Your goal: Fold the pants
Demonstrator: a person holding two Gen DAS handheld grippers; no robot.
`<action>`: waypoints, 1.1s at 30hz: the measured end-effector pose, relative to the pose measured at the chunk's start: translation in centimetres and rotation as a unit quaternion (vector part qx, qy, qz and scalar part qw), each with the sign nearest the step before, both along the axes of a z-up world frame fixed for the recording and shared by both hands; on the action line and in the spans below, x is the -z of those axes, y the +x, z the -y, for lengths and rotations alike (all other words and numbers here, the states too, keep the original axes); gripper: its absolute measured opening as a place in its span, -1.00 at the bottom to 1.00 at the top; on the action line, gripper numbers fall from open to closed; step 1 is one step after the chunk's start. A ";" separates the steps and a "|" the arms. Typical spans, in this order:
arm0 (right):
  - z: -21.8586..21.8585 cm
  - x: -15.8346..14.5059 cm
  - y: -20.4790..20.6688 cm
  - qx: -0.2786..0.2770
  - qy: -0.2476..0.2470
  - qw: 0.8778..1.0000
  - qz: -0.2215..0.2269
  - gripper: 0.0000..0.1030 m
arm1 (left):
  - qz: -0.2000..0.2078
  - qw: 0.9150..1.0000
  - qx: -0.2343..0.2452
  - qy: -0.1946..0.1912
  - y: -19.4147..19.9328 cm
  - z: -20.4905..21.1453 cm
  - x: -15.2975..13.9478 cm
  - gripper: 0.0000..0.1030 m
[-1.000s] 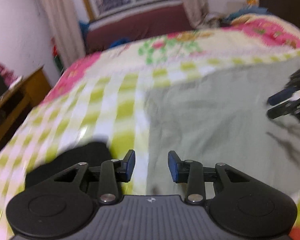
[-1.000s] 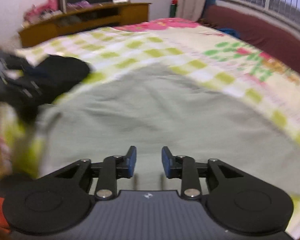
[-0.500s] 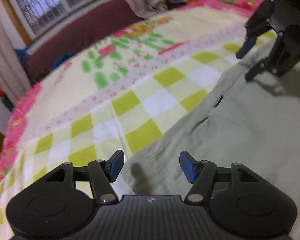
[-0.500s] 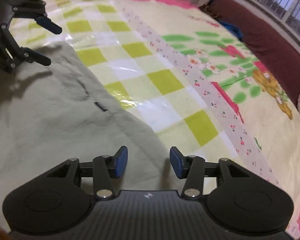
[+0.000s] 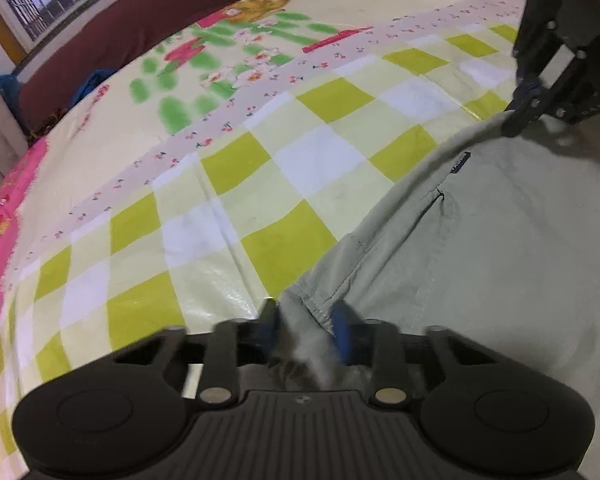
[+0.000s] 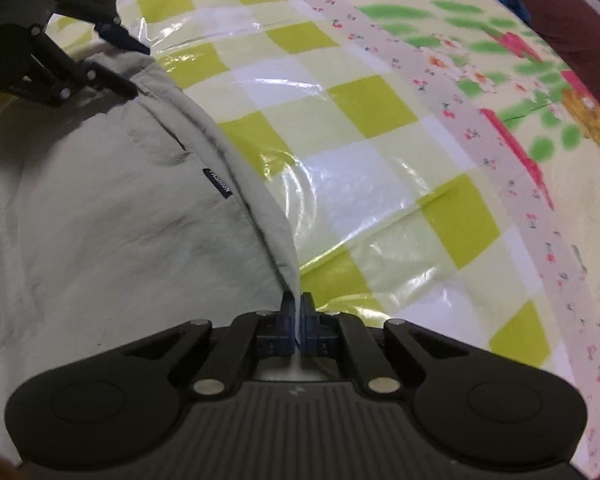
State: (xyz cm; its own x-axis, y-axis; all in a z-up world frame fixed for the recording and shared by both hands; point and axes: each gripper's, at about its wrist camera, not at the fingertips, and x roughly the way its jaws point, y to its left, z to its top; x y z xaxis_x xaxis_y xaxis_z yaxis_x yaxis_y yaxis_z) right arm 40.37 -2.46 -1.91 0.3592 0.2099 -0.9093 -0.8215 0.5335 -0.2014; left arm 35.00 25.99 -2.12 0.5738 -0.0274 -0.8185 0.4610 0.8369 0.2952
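Right claw (image 6: 297, 320) clamped on pants (image 6: 112, 208) edge; left claw (image 5: 305, 330) half-closed around pants corner.

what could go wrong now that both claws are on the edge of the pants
1. The left claw is blurred and its jaws look only part closed around the bunched corner of the pants, so the fabric may slip out on lifting.
2. The right claw pinches just a thin edge, which could pull free under tension.
3. The glossy checked bed cover is already wrinkled beside the pants, so it might drag along with them.
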 end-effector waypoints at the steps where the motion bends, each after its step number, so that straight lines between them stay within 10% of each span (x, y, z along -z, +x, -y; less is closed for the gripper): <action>1: 0.0 -0.8 -0.8 0.002 0.007 1.000 0.015 -0.97 | 0.008 1.000 0.000 0.010 -0.4 0.3 -0.3 -0.38; 11: 2.9 -11.3 -20.4 0.002 0.104 0.988 0.117 -0.97 | 0.143 0.989 -0.022 -0.014 -16.6 -0.1 -8.4 -0.50; 18: 1.2 -5.6 -33.9 0.007 0.108 0.994 0.024 -0.97 | 0.124 0.991 -0.041 -0.021 -29.7 0.6 -5.7 -0.50; 33: -2.0 -1.1 -36.8 0.037 0.082 0.996 0.023 -0.95 | 0.134 0.981 -0.130 -0.049 -34.4 -1.4 -1.1 -0.61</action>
